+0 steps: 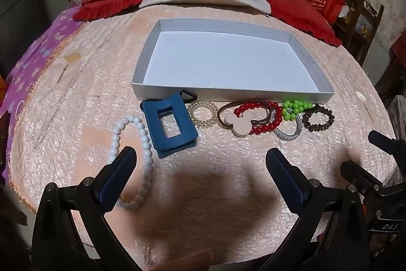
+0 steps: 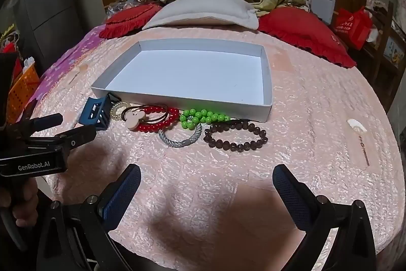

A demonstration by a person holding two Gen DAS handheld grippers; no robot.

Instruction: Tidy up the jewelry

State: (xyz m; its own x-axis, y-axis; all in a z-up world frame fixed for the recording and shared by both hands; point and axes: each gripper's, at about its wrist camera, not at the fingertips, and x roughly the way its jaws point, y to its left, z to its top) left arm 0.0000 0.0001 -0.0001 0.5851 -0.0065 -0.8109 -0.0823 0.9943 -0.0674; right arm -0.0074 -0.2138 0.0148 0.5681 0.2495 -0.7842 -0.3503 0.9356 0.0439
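Observation:
An empty white tray (image 1: 175,90) (image 2: 177,99) lies on the pink bedspread. Along its near side lie a white bead necklace (image 1: 146,144), a blue hair claw (image 1: 168,127) (image 2: 95,114), a clear coil hair tie (image 1: 203,114) (image 2: 119,110), a brown hair tie with a pink mouse charm (image 1: 241,125) (image 2: 134,118), a red bead bracelet (image 1: 269,126) (image 2: 154,127), a green bead bracelet (image 1: 294,108) (image 2: 200,117), a silver woven bracelet (image 1: 289,133) (image 2: 180,140) and a dark bead bracelet (image 1: 319,118) (image 2: 236,135). My left gripper (image 1: 203,159) is open and empty near the necklace. My right gripper (image 2: 206,177) is open and empty in front of the bracelets.
Red cushions (image 2: 304,34) and a beige pillow (image 2: 203,12) lie behind the tray. A small white object (image 2: 356,125) sits at the right on the bedspread. An orange basket (image 2: 21,90) stands off the bed's left edge. The left gripper's body (image 2: 38,144) shows at the left.

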